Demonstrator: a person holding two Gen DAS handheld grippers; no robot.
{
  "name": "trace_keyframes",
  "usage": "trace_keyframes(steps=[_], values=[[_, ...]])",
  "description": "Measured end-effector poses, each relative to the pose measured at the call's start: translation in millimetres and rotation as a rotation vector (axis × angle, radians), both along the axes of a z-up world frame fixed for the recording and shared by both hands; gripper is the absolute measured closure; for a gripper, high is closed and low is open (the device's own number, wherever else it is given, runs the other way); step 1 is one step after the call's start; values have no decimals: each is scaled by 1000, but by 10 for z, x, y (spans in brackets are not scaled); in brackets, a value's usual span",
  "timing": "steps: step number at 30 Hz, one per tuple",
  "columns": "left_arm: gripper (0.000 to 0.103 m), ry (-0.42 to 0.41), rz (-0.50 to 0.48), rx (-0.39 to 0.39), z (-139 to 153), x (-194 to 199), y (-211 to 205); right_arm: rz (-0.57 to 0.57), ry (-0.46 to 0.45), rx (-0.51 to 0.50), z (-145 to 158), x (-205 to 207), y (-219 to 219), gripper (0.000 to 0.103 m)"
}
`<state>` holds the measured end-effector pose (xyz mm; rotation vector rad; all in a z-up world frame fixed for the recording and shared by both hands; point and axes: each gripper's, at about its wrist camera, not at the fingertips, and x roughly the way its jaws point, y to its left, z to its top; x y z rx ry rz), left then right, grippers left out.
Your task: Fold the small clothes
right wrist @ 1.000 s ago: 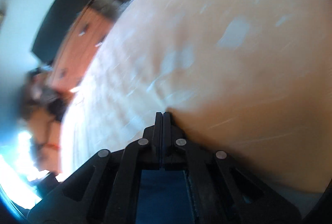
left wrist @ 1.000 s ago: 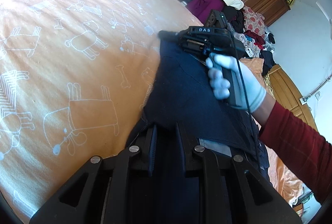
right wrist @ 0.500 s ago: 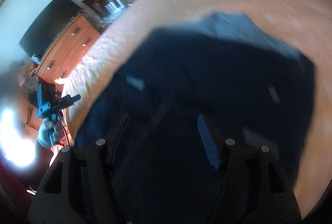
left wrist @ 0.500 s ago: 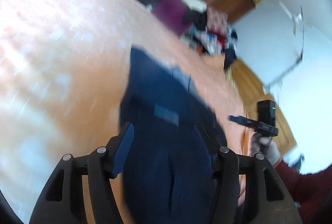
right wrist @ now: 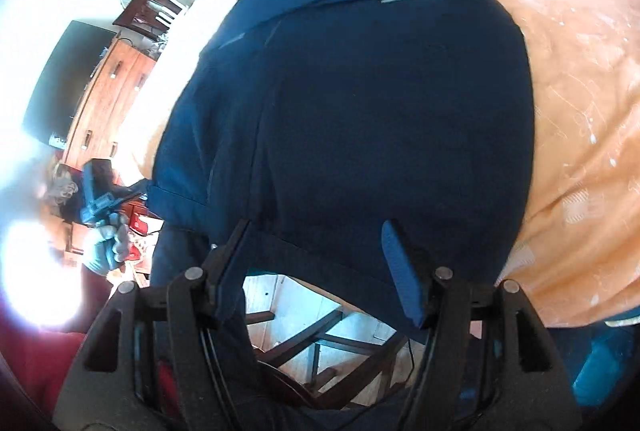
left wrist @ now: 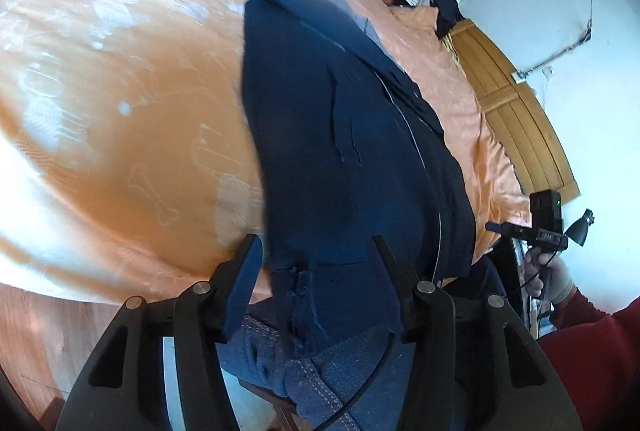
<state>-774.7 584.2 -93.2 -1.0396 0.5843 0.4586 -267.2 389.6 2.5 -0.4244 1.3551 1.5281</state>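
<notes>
Since the frame a second ago both grippers have let go of the garment and drawn back off the near edge of the bed; then the left one was closed on the cloth and the right one's fingers were pressed together, and the earlier blur has mostly cleared.

One bed (left wrist: 120,119), orange with white bone and animal prints, fills most of both views. To the left of the garment the cover lies bare and open right out to the rim of the left wrist view; to its right runs a narrower orange strip, then a wooden wardrobe (left wrist: 516,111).

One garment (right wrist: 380,103), dark blue and folded into a long panel, lies on the bed with its near end hanging over the bed's edge.

Two grippers: the left gripper (left wrist: 316,251) has its fingers spread wide, empty, either side of the garment's hanging end. The right gripper (right wrist: 316,243) is likewise spread and empty, just off that same end, above chair rails and pale floor.
</notes>
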Motion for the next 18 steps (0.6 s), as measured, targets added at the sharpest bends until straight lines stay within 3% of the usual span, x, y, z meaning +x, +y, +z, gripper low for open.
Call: trace_keyframes(steps=[4,7,8,12,15,18], values=[[63,-23,-46,-4,-39,135,-10,29,-25,23,119,-56,52,38],[64,-33,-29,1,-51,128,2,28,-38,22,134,16,-31,38],[69,-25,-24,-17,-117,123,39,26,-49,12,106,64,-107,39],[72,-36,-35,-14,-101,171,89,-12,-124,-98,-112,265,-328,39],[84,-29,-34,-16,-88,181,121,-59,-129,-138,-263,381,-486,39],[84,-38,-20,-30,-110,154,152,-76,-132,-157,-371,395,-558,39]])
